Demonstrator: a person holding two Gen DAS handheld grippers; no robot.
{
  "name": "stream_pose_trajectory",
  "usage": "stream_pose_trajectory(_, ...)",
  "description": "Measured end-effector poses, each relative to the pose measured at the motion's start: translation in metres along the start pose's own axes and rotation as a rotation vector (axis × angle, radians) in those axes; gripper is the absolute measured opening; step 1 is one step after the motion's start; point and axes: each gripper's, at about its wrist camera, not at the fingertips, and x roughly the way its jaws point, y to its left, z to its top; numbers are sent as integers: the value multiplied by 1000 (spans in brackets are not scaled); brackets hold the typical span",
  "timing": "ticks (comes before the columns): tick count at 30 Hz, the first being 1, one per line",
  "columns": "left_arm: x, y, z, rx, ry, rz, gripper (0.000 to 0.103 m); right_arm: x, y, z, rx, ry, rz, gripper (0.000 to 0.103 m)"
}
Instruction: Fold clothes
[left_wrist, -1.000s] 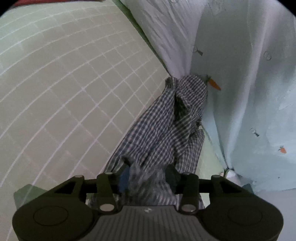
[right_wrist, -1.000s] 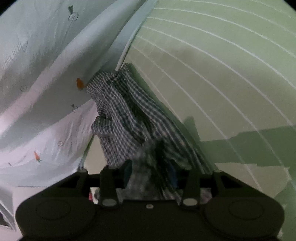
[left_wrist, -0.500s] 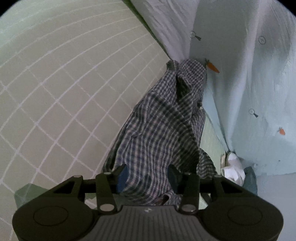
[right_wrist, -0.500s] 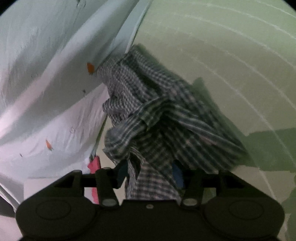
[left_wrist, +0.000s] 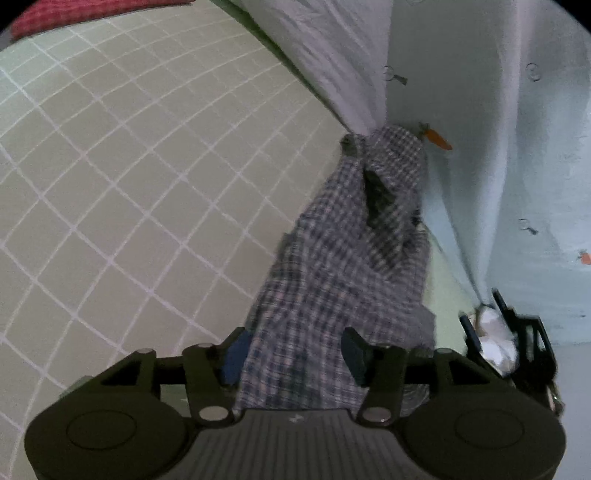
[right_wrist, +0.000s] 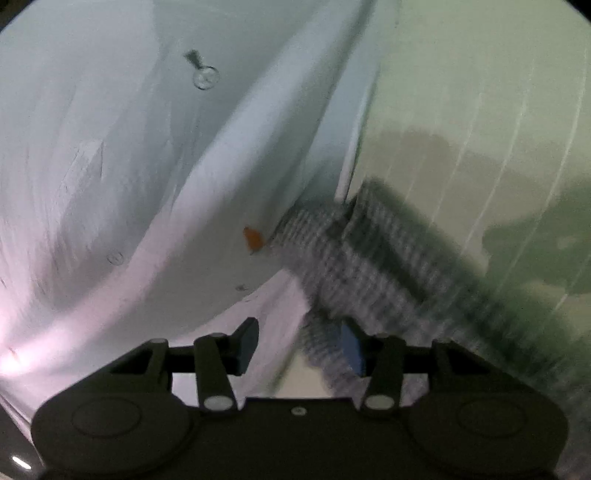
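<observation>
Right hand-held gripper (right_wrist: 299, 345) swung off the checked shirt (left_wrist: 343, 266), jaws now wide and empty, left hand-held gripper (left_wrist: 291, 354) spread wide around bunched shirt, lying on green gridded bed sheet (left_wrist: 129, 166) beside pale carrot-print quilt (left_wrist: 498, 166).

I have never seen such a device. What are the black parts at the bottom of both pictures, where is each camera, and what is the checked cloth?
Each picture comes from a camera on a hand-held gripper, looking forward along its two fingers. The black parts are the gripper bodies. In the left view, the left gripper is open, with the checked garment lying between its fingers. In the blurred right view, the right gripper is also open. The garment lies on a green gridded sheet, beside a pale carrot-print cloth.
</observation>
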Motion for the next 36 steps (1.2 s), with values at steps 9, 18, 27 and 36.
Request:
stream_pose_trajectory(9, 20, 4, -4, 24, 38, 76, 57, -45, -18, -44, -385, 72, -324, 55)
stream_pose_trajectory(18, 32, -7, 0, 103, 22, 80, 57, -27, -9, -66, -670, 136, -399, 55)
stream_pose_trajectory(27, 38, -51, 16, 276, -61, 84, 1, -15, 24, -68, -878, 91, -411, 2)
stream_pose_trajectory(36, 12, -97, 32, 388, -226, 21, 6, -45, 47, -39, -855, -92, -301, 5)
